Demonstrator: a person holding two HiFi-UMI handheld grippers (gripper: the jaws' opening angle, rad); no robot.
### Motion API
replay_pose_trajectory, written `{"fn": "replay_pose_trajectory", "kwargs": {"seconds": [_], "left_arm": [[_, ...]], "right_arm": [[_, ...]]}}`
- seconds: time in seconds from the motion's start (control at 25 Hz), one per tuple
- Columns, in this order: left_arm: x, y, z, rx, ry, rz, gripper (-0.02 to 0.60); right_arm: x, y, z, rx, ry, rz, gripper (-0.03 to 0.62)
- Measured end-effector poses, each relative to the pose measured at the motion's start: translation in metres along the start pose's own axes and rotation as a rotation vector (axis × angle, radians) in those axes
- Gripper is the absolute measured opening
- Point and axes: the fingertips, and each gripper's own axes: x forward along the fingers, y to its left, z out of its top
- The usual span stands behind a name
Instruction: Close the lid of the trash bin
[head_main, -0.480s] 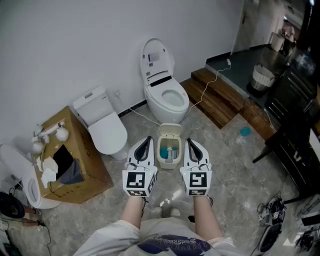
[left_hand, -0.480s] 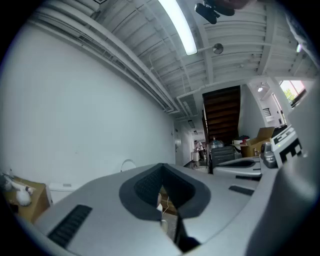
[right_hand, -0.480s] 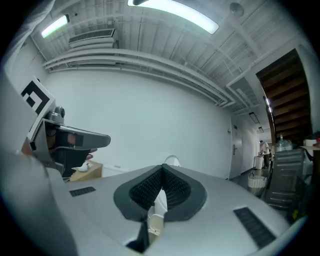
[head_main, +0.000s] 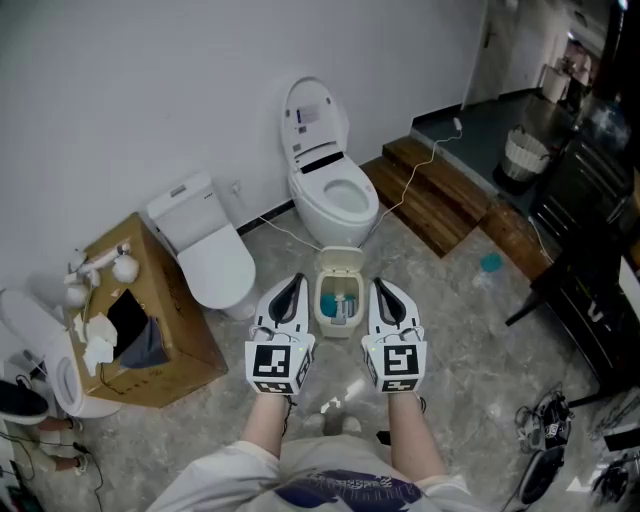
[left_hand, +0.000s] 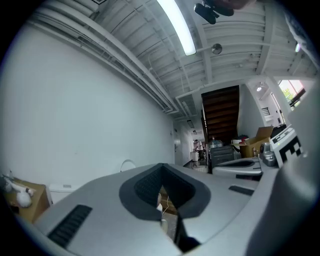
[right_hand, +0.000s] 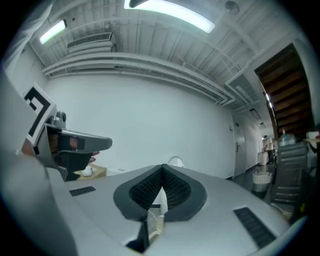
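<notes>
Almost nothing is changing from half a second ago. The left tongs (head_main: 294, 284) and the right tongs (head_main: 382, 288) are hanging in the same spots, level and pointing away from the person, with only the slightest drift on the right side. At the near left edge, a dark shoe-like shape (head_main: 20, 400) is shifting a little, and it has no bearing on the job.

Both tongs are sitting fully closed, pads pressed together and gripping nothing; each gripper view is looking out over its own jaws at the white wall and ceiling.

The trash bin (head_main: 323, 312) is standing on the floor (head_main: 470, 340) between the two tongs and just beyond their tips, in front of the white toilet (head_main: 335, 195). Its lid (head_main: 341, 260) is standing up at the far side, leaving the inside showing with something blue in it.

So the task is not yet getting under way: neither of the tongs is touching the lid. Judging from this, the person is pausing over the bin, and closing it is probably going to take a reach past the opening to tip the lid towards the near side.
</notes>
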Motion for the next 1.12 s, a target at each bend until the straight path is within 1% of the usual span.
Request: {"fn": "replay_pose_trajectory", "kwargs": {"seconds": [0.12, 0.2, 0.24, 0.28, 0.32, 0.36, 0.4, 0.44, 0.48, 0.56, 0.8, 0.96, 1.12], "left_arm": [[-0.003, 0.0, -0.003, -0.019, 0.009, -0.017, -0.002], [-0.003, 0.002, -0.004, -0.059, 0.016, -0.027, 0.008], [-0.003, 0.004, -0.004, -0.078, 0.018, -0.026, 0.089], [-0.002, 0.008, -0.003, -0.092, 0.017, -0.021, 0.171], [-0.002, 0.012, -0.001, -0.104, 0.01, -0.012, 0.247], [-0.003, 0.016, 0.001, -0.115, -0.002, 0.0, 0.319], [-0.003, 0.021, 0.004, -0.128, -0.015, 0.014, 0.361], [-0.005, 0.026, 0.006, -0.141, -0.027, 0.027, 0.381], [-0.006, 0.03, 0.007, -0.153, -0.034, 0.036, 0.388], [-0.006, 0.034, 0.008, -0.166, -0.038, 0.049, 0.39], [0.002, 0.021, 0.008, -0.13, -0.025, 0.048, 0.388], [0.013, 0.007, 0.002, -0.131, -0.009, 0.055, 0.388], [0.024, -0.002, -0.004, -0.127, 0.002, 0.079, 0.388]], "right_arm": [[-0.003, 0.001, -0.002, 0.093, -0.019, 0.058, -0.007], [-0.005, -0.004, -0.006, 0.129, -0.011, 0.061, 0.104], [-0.005, -0.008, -0.008, 0.146, -0.006, 0.048, 0.218], [-0.006, -0.014, -0.009, 0.16, -0.001, 0.026, 0.301], [-0.007, -0.021, -0.01, 0.169, 0.003, 0.002, 0.358], [-0.008, -0.028, -0.012, 0.173, 0.006, -0.021, 0.435], [-0.01, -0.034, -0.013, 0.178, 0.009, -0.039, 0.491], [-0.012, -0.039, -0.014, 0.186, 0.009, -0.053, 0.496], [-0.014, -0.044, -0.015, 0.195, 0.006, -0.062, 0.499], [-0.017, -0.05, -0.017, 0.206, 0.003, -0.07, 0.499], [-0.019, -0.062, -0.02, 0.201, 0.002, -0.054, 0.497], [-0.017, -0.079, -0.024, 0.21, 0.006, -0.043, 0.497], [-0.013, -0.094, -0.029, 0.206, 0.011, -0.016, 0.495]]}}
